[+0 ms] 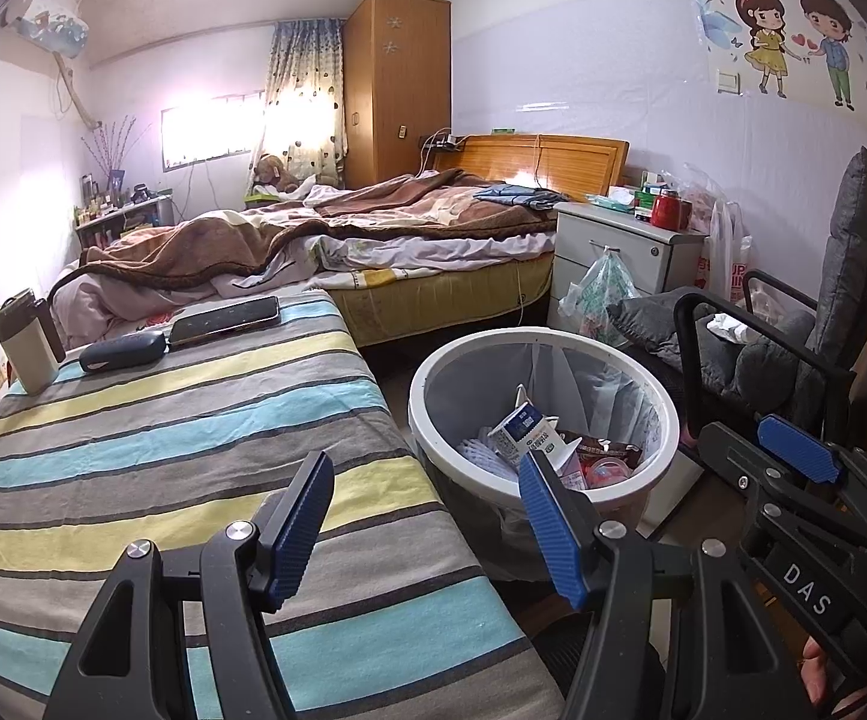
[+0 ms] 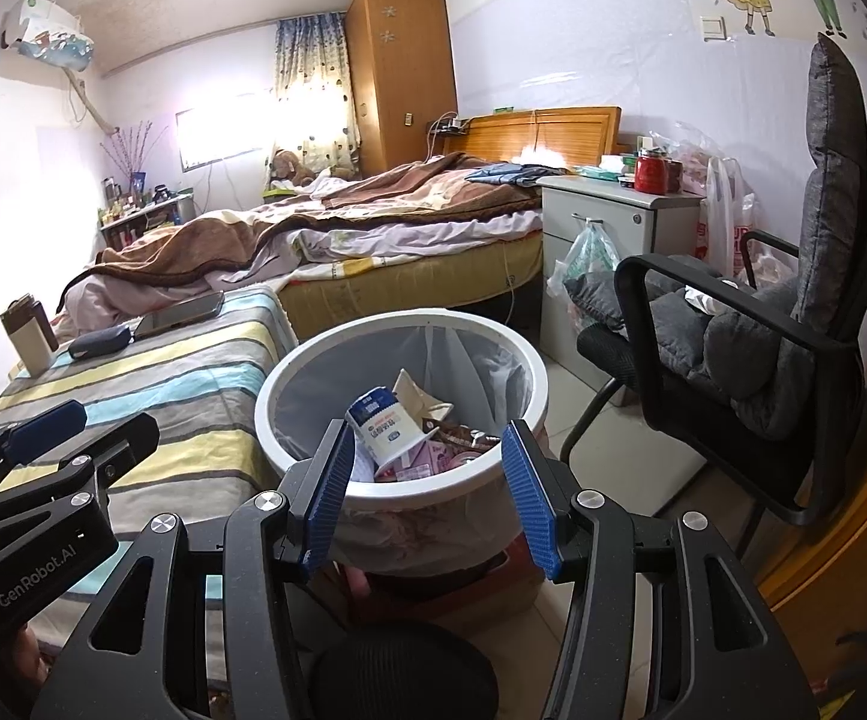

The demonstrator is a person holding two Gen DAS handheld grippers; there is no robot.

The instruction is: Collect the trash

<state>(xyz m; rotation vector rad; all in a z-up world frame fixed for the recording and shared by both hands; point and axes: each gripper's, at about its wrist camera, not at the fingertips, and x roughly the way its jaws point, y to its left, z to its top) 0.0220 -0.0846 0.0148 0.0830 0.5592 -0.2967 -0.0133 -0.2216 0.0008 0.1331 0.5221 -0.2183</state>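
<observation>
A round white trash bin (image 1: 667,420) (image 2: 319,474) with a clear liner stands on the floor beside a striped table. Inside lie a white and blue milk carton (image 1: 520,429) (image 2: 382,426), brown wrappers (image 1: 604,450) and pink packaging (image 2: 427,462). My left gripper (image 1: 427,531) hovers open over the table's near corner, left of the bin, with nothing between its fingers. My right gripper (image 2: 430,501) is open just in front of the bin's near rim, also empty. Each gripper shows at the edge of the other's view.
The striped cloth table (image 1: 163,450) carries a phone (image 1: 223,319), a dark case (image 1: 123,351) and a cream tumbler (image 1: 26,342). A black chair with grey cushions (image 2: 751,330) stands right of the bin. Behind are a bed (image 1: 373,222) and a white nightstand (image 2: 619,222) with a hanging bag.
</observation>
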